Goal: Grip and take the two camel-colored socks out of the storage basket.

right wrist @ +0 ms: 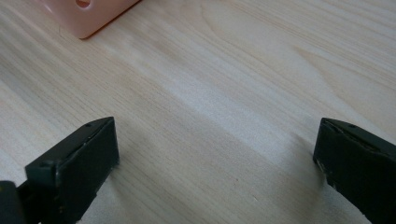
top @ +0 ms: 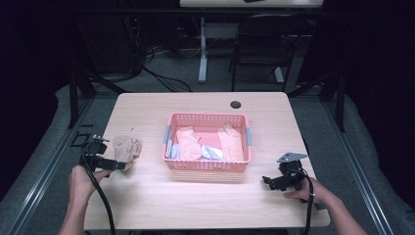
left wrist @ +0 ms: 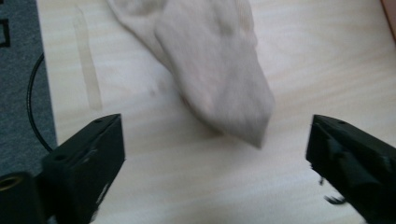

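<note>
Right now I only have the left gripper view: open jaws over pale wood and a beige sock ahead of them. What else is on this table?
Observer: A pink basket sits mid-table, to the right of the beige sock.
Operator: Is the basket empty?
Observer: No, it holds several socks: orange ones and a white one between them.
Operator: Where is the other gripper?
Observer: The right gripper rests low over the table's near right corner, on the basket's right, jaws open with nothing between them.
Operator: Is my sock touching the basket?
Observer: No, bare wood lies between them; the sock lies alone near the table's left edge, just past the left gripper.
</note>
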`<state>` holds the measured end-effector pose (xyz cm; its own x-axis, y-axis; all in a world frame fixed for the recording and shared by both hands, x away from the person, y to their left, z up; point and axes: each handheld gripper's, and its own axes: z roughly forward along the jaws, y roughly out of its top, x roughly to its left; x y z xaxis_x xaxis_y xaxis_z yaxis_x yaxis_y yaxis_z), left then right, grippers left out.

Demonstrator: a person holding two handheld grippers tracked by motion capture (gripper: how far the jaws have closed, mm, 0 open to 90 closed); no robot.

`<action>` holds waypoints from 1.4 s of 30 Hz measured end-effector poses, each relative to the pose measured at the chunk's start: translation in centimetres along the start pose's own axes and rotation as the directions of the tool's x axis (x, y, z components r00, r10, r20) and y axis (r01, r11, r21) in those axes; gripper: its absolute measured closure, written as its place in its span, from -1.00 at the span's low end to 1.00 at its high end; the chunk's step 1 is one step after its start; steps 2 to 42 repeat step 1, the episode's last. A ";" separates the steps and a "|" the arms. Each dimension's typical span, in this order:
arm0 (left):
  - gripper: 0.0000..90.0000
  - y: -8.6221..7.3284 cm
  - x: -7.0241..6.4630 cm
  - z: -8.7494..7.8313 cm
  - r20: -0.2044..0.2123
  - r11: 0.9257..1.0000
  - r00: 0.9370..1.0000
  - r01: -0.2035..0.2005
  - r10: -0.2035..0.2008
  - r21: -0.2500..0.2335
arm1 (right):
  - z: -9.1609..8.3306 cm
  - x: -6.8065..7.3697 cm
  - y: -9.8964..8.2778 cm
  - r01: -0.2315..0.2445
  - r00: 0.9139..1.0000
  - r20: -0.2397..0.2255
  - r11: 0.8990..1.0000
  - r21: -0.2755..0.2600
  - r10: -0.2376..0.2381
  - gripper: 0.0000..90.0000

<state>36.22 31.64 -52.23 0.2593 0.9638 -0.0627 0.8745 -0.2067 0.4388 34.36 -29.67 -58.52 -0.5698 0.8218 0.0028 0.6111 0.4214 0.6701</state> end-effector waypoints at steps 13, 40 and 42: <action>-1.00 -0.6 -0.1 0.4 -0.001 1.000 1.000 -0.003 0.003 0.004 | 0.0 0.0 0.0 0.000 1.000 0.000 1.000 0.000 0.000 -1.00; -1.00 -0.6 -0.1 0.4 -0.001 1.000 1.000 -0.003 0.003 0.004 | 0.0 0.0 0.0 0.000 1.000 0.000 1.000 0.000 0.000 -1.00; -1.00 -0.6 -0.1 0.4 -0.001 1.000 1.000 -0.003 0.003 0.004 | 0.0 0.0 0.0 0.000 1.000 0.000 1.000 0.000 0.000 -1.00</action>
